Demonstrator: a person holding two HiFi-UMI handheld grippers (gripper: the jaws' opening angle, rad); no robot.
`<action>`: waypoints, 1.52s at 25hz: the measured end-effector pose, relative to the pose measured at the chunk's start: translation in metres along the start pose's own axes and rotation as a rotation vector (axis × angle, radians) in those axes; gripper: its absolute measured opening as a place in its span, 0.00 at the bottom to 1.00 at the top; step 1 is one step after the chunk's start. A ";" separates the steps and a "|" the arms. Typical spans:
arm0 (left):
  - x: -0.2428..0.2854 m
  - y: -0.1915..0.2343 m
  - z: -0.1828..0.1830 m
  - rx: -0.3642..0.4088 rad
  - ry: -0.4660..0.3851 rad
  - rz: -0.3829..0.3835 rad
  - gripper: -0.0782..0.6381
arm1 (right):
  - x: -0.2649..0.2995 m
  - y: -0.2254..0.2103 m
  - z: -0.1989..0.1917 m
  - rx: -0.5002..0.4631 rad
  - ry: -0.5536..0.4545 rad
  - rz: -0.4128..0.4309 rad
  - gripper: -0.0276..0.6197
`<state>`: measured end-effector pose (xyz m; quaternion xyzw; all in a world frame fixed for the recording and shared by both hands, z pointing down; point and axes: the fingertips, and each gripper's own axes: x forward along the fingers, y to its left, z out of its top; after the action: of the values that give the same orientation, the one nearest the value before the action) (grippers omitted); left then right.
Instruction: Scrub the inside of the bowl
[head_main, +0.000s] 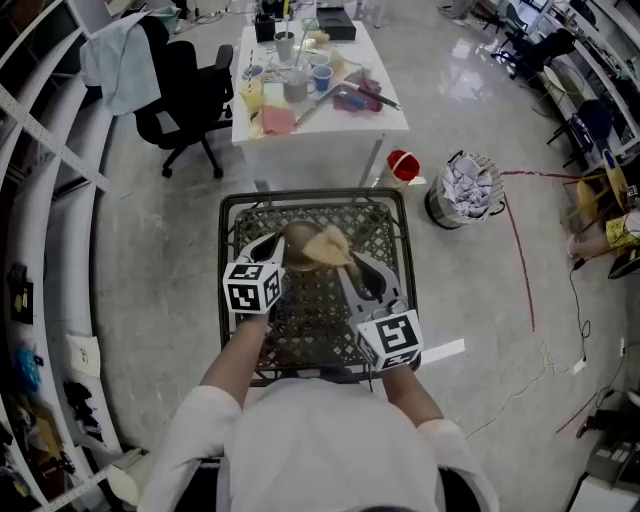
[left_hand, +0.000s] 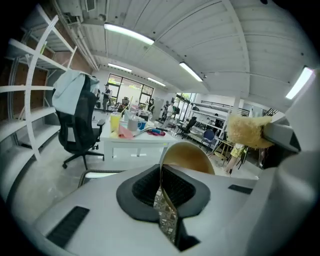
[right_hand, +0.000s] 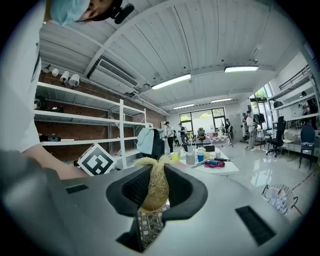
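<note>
A tan bowl (head_main: 297, 247) hangs by its rim from my left gripper (head_main: 277, 247), which is shut on it; in the left gripper view the bowl (left_hand: 187, 156) rises just past the closed jaws (left_hand: 161, 174), its opening turned right. My right gripper (head_main: 352, 263) is shut on a pale yellow fibrous scrubber (head_main: 331, 244), which sits at the bowl's mouth. The right gripper view shows the scrubber (right_hand: 153, 184) pinched between the pads. Both tools hover above a black wire-mesh table (head_main: 240, 215).
Beyond the mesh table stands a white table (head_main: 385, 115) with cups and cloths. A black office chair (head_main: 185, 95) is at its left, a red bucket (head_main: 403, 165) and a full wire waste basket (head_main: 462, 190) at its right. Shelving (head_main: 40, 200) lines the left wall.
</note>
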<state>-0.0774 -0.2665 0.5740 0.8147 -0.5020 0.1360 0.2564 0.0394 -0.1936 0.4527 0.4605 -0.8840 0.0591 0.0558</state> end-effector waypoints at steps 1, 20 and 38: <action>-0.004 -0.003 0.006 0.009 -0.015 -0.004 0.17 | -0.001 0.002 0.004 -0.005 -0.009 0.001 0.18; -0.055 -0.031 0.069 0.155 -0.165 -0.014 0.17 | 0.002 0.038 0.030 -0.109 -0.032 0.077 0.18; -0.067 -0.050 0.079 0.190 -0.215 -0.048 0.17 | 0.010 0.028 -0.005 -0.156 0.147 -0.024 0.18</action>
<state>-0.0664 -0.2418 0.4626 0.8571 -0.4915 0.0890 0.1259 0.0109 -0.1850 0.4575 0.4596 -0.8739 0.0230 0.1569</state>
